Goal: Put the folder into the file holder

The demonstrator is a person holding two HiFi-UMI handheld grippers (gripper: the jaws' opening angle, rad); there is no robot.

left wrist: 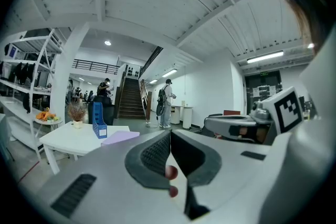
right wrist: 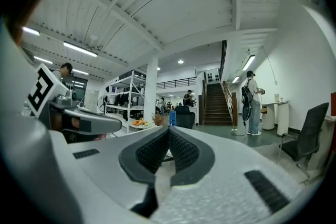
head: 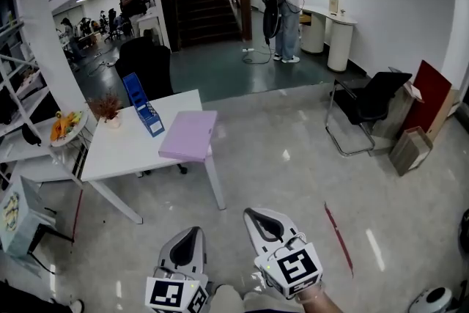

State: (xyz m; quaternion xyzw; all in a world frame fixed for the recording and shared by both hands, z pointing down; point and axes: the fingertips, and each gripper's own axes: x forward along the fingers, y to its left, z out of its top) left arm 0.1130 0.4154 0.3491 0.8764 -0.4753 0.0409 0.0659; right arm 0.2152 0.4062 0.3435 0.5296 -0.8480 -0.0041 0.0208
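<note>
On the table (head: 121, 152) the folder (head: 188, 135) lies beside the file holder (head: 143, 106); well short of it, the left gripper (head: 194, 230) and right gripper (head: 252, 213) are pressed together, empty.

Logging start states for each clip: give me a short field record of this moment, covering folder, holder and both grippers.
folder: purple, flat on the white table, overhanging its edge
file holder: blue, standing on the table, left of folder
left gripper: shut, empty, short of the table
right gripper: shut, empty, beside the left
stage: folder not yet picked up
</note>
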